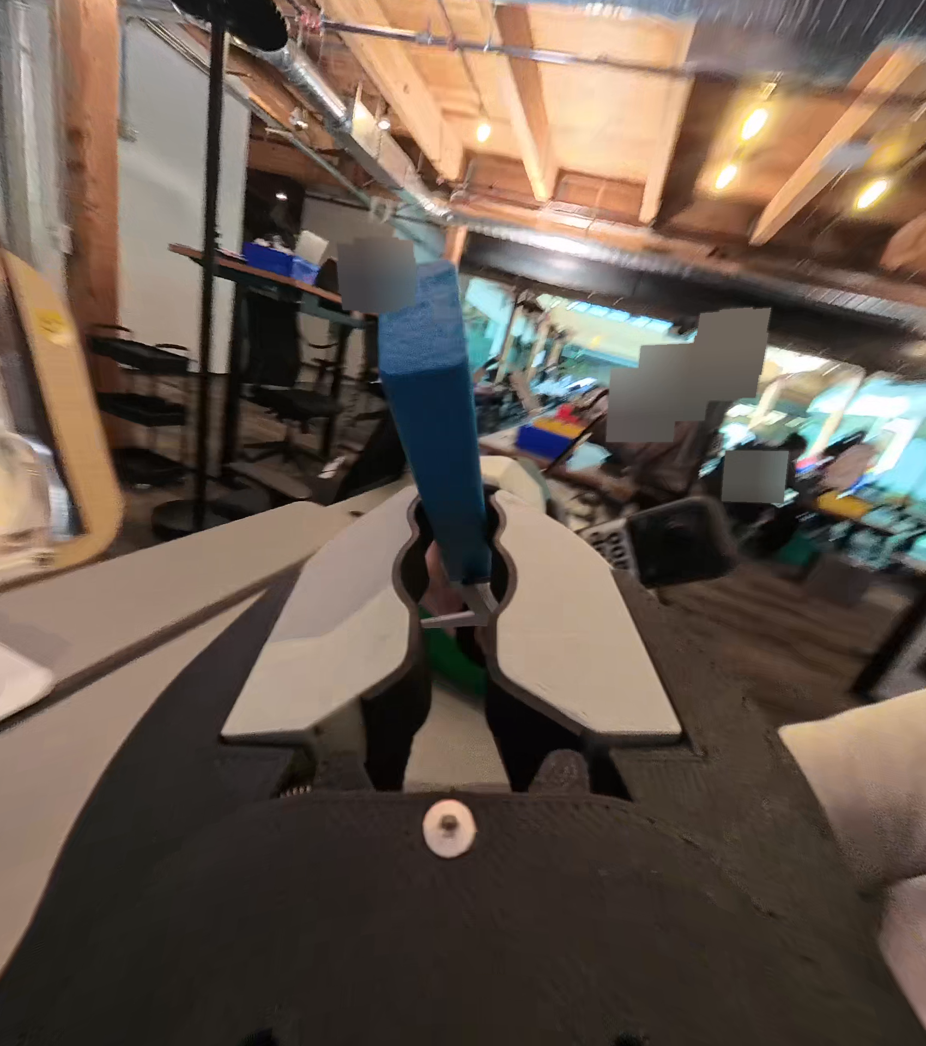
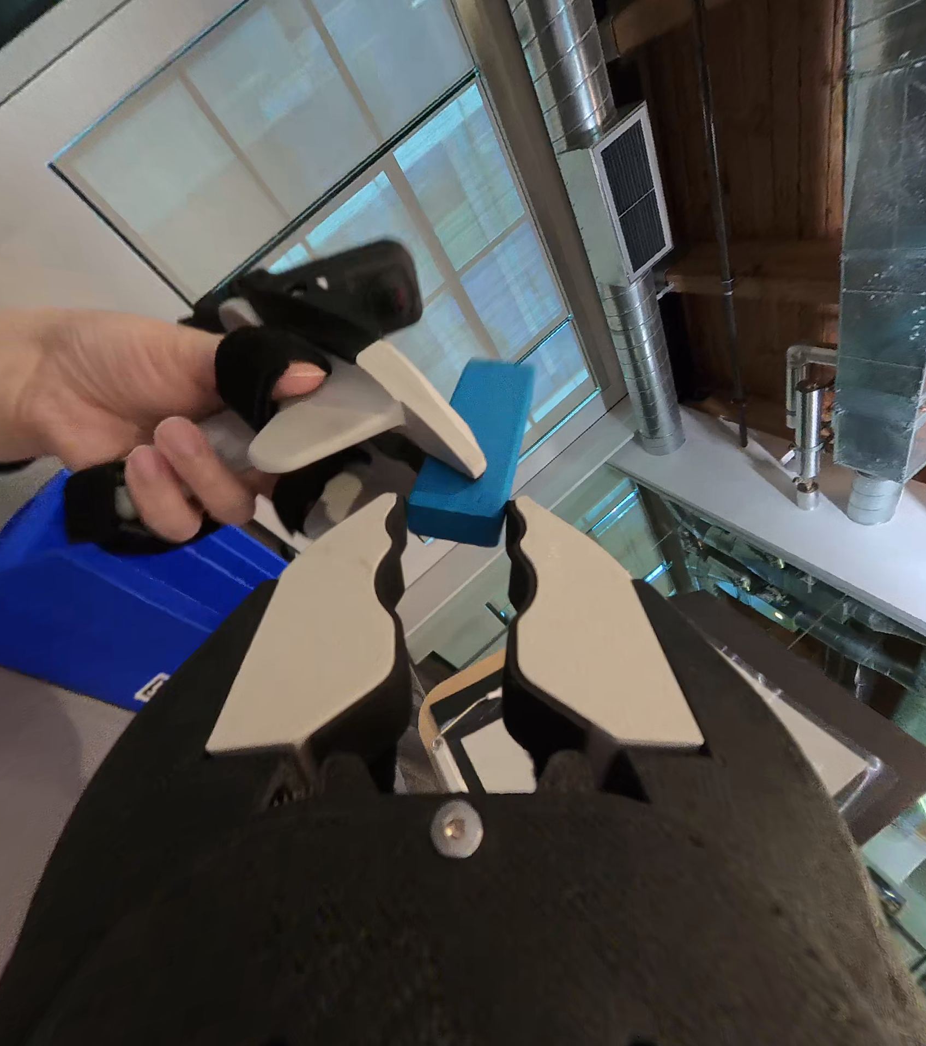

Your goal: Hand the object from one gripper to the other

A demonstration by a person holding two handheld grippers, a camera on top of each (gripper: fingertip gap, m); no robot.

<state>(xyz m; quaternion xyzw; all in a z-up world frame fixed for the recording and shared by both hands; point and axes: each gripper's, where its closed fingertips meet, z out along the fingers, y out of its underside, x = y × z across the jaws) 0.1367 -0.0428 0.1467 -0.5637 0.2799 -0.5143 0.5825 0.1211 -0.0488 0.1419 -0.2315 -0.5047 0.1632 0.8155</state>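
Note:
A long blue block (image 1: 429,362) stands upward out of my left gripper (image 1: 456,506), which is shut on its lower part. In the right wrist view the same block (image 2: 491,419) is held by the left gripper (image 2: 469,461), which a hand (image 2: 81,385) carries at the left. My right gripper (image 2: 455,506) is open. Its jaws stand on either side of the block's near end, with a thin gap on the left side. The right gripper's black camera (image 1: 675,543) shows just beyond my left gripper.
A blue bin (image 2: 81,611) sits low at the left, under the hand. A white table (image 1: 137,594) lies below the left gripper. A black pole stand (image 1: 211,283) rises at the left. A light sleeve (image 1: 902,821) is at the right edge. Left and right tips are no more than a few centimetres apart.

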